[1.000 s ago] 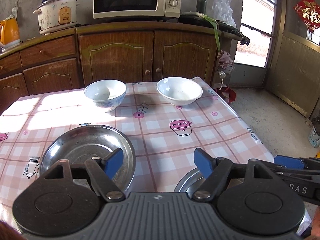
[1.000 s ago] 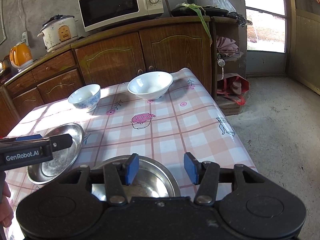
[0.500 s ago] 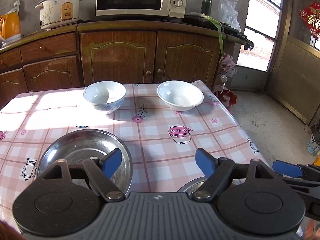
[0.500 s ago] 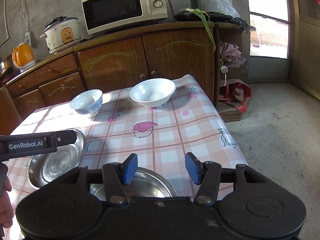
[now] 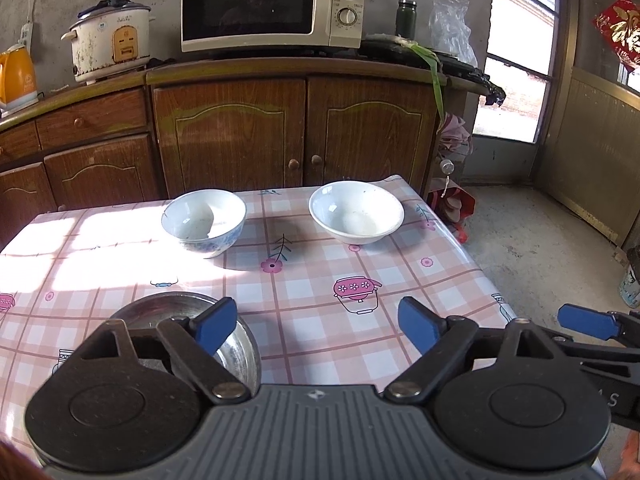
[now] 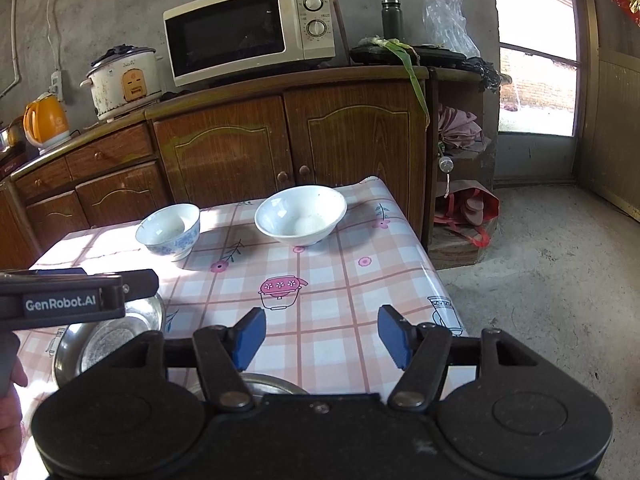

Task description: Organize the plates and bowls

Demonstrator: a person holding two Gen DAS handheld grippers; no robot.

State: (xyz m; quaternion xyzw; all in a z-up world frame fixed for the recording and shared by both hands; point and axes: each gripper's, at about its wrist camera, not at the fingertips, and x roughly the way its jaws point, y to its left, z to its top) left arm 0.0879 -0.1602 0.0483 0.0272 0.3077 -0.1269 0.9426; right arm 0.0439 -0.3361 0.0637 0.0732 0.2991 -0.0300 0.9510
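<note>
Both grippers had drawn up and back from the near edge of the table over the last second, so that the two steel plates, which had filled the lower part of each wrist view, now showed only in part. The left gripper (image 5: 316, 326) had its blue fingers well apart and its jaws were opening wider, with nothing between them; the left steel plate (image 5: 240, 350) lay on the checked tablecloth (image 5: 312, 280) below and behind its left finger, no pad touching it. The right gripper (image 6: 320, 336) was likewise empty, its jaws opening, and only a sliver of the right steel plate (image 6: 268, 380) showed under its body. Neither plate appeared to have shifted on the cloth. At the far end of the table stood the blue-patterned bowl (image 5: 204, 222) and, well apart to its right, the plain white bowl (image 5: 356, 212), both upright and untouched. The spreading fingers and the pull-back suggested that the plates had been let go or passed over. Nothing was stacked yet: two plates lay side by side near the person, two bowls apart at the far side, so the sorting was most likely at its start, with the bowls probably next in reach.
</note>
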